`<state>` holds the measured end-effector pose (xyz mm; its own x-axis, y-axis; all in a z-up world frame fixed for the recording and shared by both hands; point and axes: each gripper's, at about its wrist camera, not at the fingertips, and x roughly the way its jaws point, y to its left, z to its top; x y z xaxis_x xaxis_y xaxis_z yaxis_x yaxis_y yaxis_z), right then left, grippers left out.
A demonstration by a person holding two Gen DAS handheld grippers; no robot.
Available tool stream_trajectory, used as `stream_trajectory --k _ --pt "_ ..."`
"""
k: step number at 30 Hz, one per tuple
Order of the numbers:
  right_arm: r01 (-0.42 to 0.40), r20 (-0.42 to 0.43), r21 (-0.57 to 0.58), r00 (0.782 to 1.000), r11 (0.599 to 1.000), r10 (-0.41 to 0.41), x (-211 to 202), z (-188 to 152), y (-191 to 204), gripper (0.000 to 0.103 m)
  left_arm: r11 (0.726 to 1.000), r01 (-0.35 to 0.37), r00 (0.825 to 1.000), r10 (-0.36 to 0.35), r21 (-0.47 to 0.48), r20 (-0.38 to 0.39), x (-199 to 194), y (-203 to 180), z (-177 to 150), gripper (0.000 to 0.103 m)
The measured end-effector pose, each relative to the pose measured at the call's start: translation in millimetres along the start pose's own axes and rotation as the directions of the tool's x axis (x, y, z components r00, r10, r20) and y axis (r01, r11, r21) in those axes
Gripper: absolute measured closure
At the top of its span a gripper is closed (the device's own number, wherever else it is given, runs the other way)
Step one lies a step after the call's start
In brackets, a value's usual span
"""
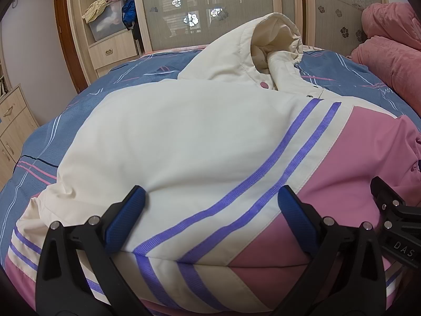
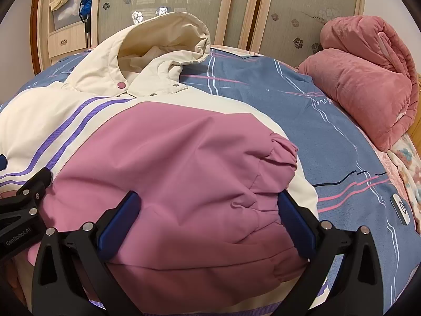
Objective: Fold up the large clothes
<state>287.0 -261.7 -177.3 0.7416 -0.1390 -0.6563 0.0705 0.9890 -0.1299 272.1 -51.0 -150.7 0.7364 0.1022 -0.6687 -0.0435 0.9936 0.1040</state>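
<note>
A large hooded jacket (image 1: 184, 137), cream with purple stripes and a pink panel (image 2: 171, 158), lies folded over on the blue bedsheet (image 1: 79, 110). Its cream hood (image 1: 265, 42) stands up at the far side, with a pink snap button (image 1: 264, 85) at the collar. My left gripper (image 1: 211, 194) is open, its blue pads straddling the cream and striped near fold. My right gripper (image 2: 209, 197) is open too, straddling the pink part beside the gathered sleeve cuff (image 2: 281, 152). Both sit side by side at the near edge; the right one's side shows in the left wrist view (image 1: 394, 210).
A rolled pink blanket (image 2: 368, 84) lies at the bed's right end. A small white device (image 2: 401, 208) rests on the bedsheet (image 2: 342, 131) to the right. Behind the bed stand wardrobe doors (image 1: 236, 5) and open shelves with clothes (image 1: 110, 13); a drawer unit (image 1: 13, 121) is at left.
</note>
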Motion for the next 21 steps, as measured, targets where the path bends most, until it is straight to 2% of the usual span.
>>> stream_trajectory --k 5,7,9,11,13,16,18,19,21 --pt "-0.001 0.0 -0.001 1.0 1.0 0.001 0 0 0 0.001 1.0 -0.004 1.0 0.004 -0.002 -0.001 -1 0 1 0.002" --pt "-0.003 0.0 0.0 1.0 1.0 0.003 1 0 0 0.001 0.998 -0.049 0.999 0.05 -0.026 0.02 -11 2 3 0.002" --pt "-0.004 0.0 0.002 1.0 1.0 0.004 1 -1 -1 0.001 0.998 -0.026 0.998 0.029 -0.06 0.053 -24 8 2 0.002" --pt "-0.003 0.0 0.0 1.0 1.0 0.003 1 -1 -1 0.001 0.998 -0.013 0.999 0.015 -0.067 0.03 -24 13 0 0.002" --pt "-0.001 0.001 -0.002 1.0 1.0 0.001 1 -2 -1 0.001 0.997 -0.048 0.999 0.049 -0.055 0.022 -25 20 -2 0.002" --pt "0.002 0.001 -0.004 1.0 1.0 -0.002 1 -2 -2 0.001 0.99 -0.121 0.983 0.13 -0.076 0.131 -44 40 3 0.002" --pt "0.005 0.002 -0.007 1.0 1.0 -0.005 2 -2 0 0.001 0.985 -0.139 0.97 0.156 -0.102 0.188 -53 52 7 0.002" --pt "0.008 0.003 -0.009 1.0 1.0 -0.008 2 -3 -1 0.001 0.986 -0.119 0.972 0.14 -0.118 0.188 -51 61 9 0.002" --pt "0.009 0.003 -0.012 1.0 1.0 -0.009 2 -2 0 0.001 0.989 -0.087 0.987 0.102 -0.12 0.124 -34 66 8 0.002"
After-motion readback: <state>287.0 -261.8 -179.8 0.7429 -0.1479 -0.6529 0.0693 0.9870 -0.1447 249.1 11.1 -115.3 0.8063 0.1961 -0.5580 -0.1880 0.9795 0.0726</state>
